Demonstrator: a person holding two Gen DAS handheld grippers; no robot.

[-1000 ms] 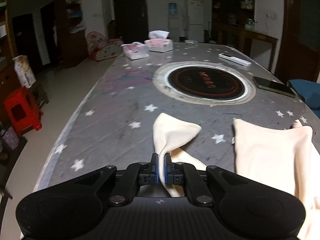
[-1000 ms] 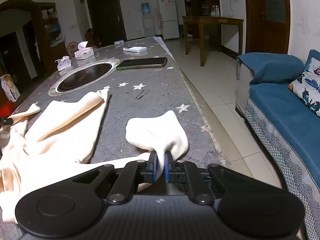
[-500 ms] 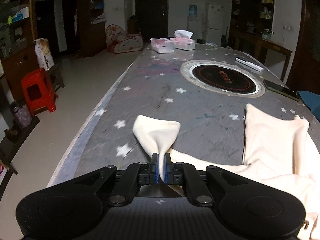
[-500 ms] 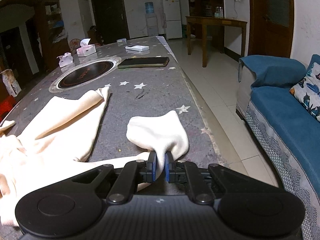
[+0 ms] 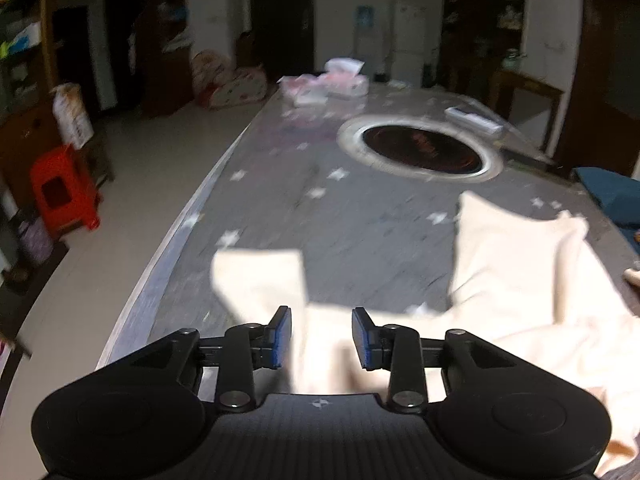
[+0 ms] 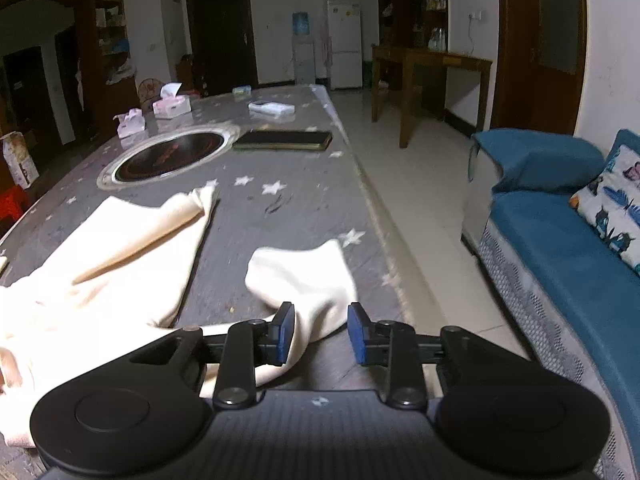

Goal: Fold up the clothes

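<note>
Left tongs (image 5: 321,338) are opening, blue pads apart, and the cream garment (image 5: 520,280) lies loose between them on the starred tabletop (image 5: 360,224), gripped by neither pad. Right tongs (image 6: 321,334) are opening too; a sleeve end (image 6: 308,276) sits just beyond, trailing back by the left pad. Main cloth spreads between both tongs, near the round burner (image 6: 168,156).

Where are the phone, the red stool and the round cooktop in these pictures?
phone (image 6: 282,140): right wrist view, middle of its dark screen.
red stool (image 5: 64,190): left wrist view, its front side.
round cooktop (image 5: 420,150): left wrist view, middle of its dark glass.
</note>
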